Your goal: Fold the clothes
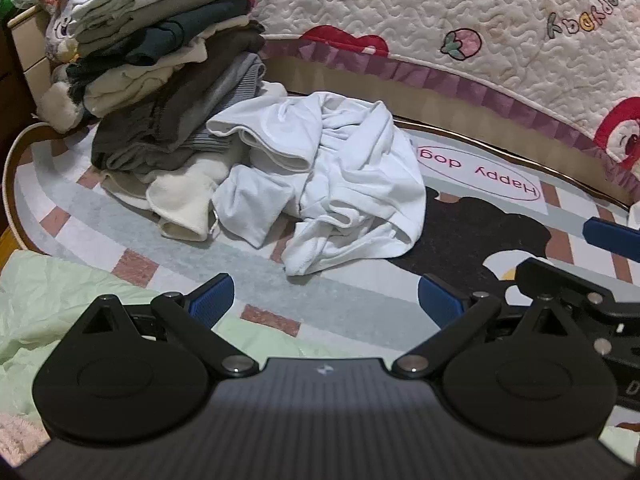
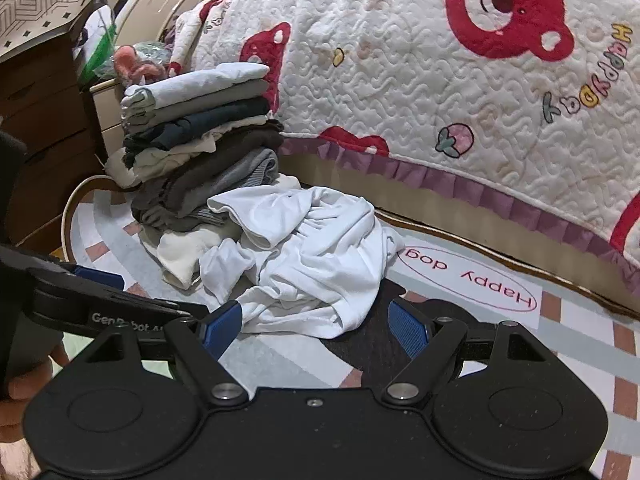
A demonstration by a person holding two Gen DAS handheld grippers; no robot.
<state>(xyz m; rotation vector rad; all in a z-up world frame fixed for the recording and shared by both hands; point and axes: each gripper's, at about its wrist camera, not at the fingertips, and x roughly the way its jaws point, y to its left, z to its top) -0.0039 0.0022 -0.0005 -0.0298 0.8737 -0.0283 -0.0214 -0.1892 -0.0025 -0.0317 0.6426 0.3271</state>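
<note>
A crumpled white garment (image 1: 332,184) lies on the patterned rug (image 1: 360,292), in front of both grippers; it also shows in the right wrist view (image 2: 316,260). A tall stack of folded clothes (image 1: 168,40) stands to its left, also seen in the right wrist view (image 2: 200,136). A cream garment (image 1: 180,204) lies crumpled at the stack's foot. My left gripper (image 1: 326,300) is open and empty, short of the white garment. My right gripper (image 2: 314,326) is open and empty, its left fingertip (image 2: 224,320) at the garment's near edge.
A bed with a quilted white cover with red bears (image 2: 440,80) runs along the back and right. A wooden drawer unit (image 2: 44,128) stands at the left behind the stack. A pale green cloth (image 1: 48,300) lies at the near left. The rug shows a "Happy dog" label (image 1: 480,176).
</note>
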